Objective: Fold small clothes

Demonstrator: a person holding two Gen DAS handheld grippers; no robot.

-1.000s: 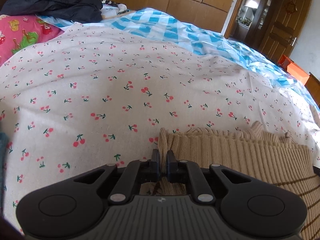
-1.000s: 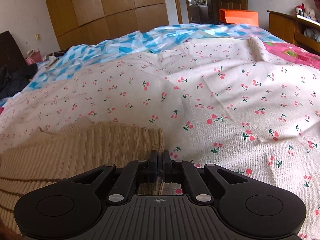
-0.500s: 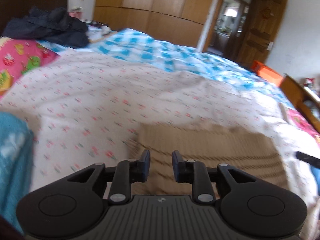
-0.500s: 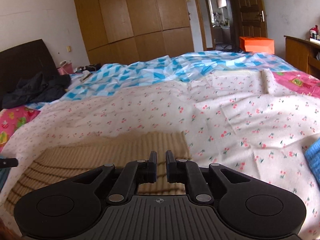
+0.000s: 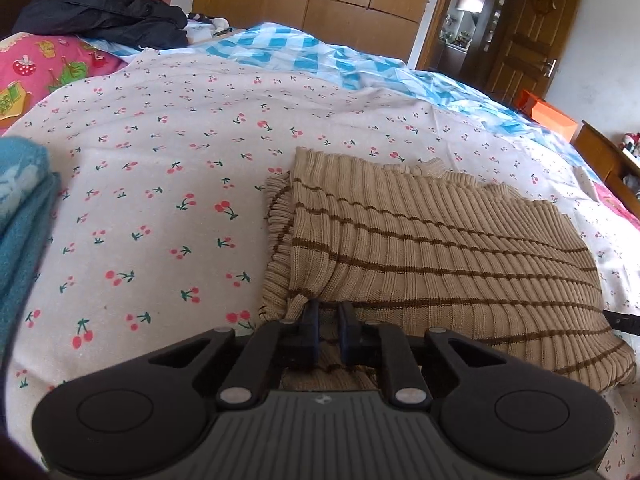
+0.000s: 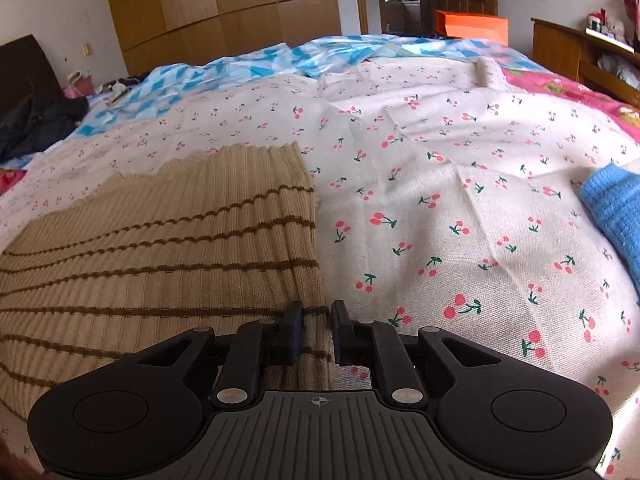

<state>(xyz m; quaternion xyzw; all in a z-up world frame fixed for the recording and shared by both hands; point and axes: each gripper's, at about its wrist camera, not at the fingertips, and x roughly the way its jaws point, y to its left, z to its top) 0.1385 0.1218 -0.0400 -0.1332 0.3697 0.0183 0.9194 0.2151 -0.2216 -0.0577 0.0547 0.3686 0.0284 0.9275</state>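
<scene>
A beige ribbed sweater [image 5: 420,248] with brown stripes lies folded on the cherry-print sheet [image 5: 160,208]. My left gripper [image 5: 329,330] is at its near left corner. Its jaws are closing and the knit bunches up between the pads, pinched. In the right wrist view the same sweater [image 6: 160,248] fills the left half. My right gripper [image 6: 317,332] straddles its near right edge. Those jaws stand a little apart and the cloth lies flat between them, unpinched. A tip of the right gripper's fingers [image 5: 624,322] shows at the sweater's right edge.
A teal knit garment [image 5: 20,232] lies at the left, and a blue knit one [image 6: 612,216] at the right. A dark jacket [image 5: 104,16], a blue checked quilt [image 5: 320,56] and a pink printed cloth [image 5: 44,68] lie at the back. Wooden furniture [image 6: 576,52] stands beyond the bed.
Both grippers let go of the sweater's edge at the far side and drew back to its near folded edge. The left one opened, then narrowed on the corner. The right gap widened.
</scene>
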